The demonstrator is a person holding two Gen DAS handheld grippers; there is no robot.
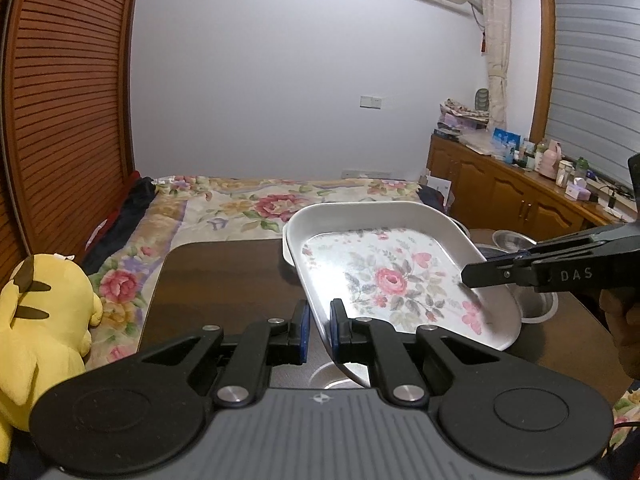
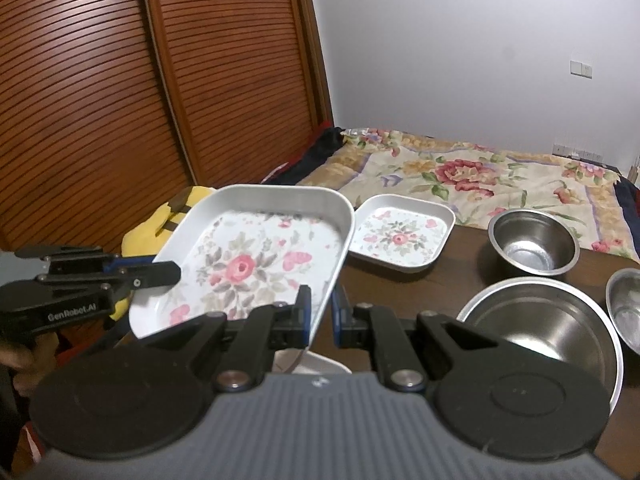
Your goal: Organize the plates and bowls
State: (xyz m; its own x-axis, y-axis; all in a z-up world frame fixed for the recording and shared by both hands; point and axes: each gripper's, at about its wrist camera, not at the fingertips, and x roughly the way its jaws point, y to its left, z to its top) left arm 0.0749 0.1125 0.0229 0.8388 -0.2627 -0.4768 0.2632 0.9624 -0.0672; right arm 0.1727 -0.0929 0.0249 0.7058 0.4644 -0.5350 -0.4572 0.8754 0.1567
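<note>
floral tray (image 2: pixel 256 264), large, square, white-rimmed with a pink rose print, held clear of the table (image 2: pixel 448 280) and tilted, its far side raised. left gripper (image 1: pixel 319 326) pinches the tray's near-left rim, blue pads (image 1: pixel 334 320) pressed on the thin wall. right gripper (image 2: pixel 320 316) pinches the opposite rim the same way, jaws nearly together with only the tray edge between them. each gripper shows in the other's view, reaching in from the side at the tray's rim.

dark wooden table below. small floral tray (image 2: pixel 402 232), same pattern, sits flat at the table's far edge, just beyond the lifted tray. small steel bowl (image 2: pixel 534 240) near the far edge to the right of it. large steel bowl (image 2: pixel 560 328) nearer, on the right side of the table. third steel bowl (image 2: pixel 626 304) cut off at the right of the right wrist view.

bed with floral quilt (image 1: pixel 256 204) beyond the table's far edge. yellow plush toy (image 1: pixel 40 320) off the table's left edge. slatted wooden wardrobe doors (image 2: pixel 120 80) behind. a hand (image 1: pixel 624 320) shows partly at the right gripper's handle.
</note>
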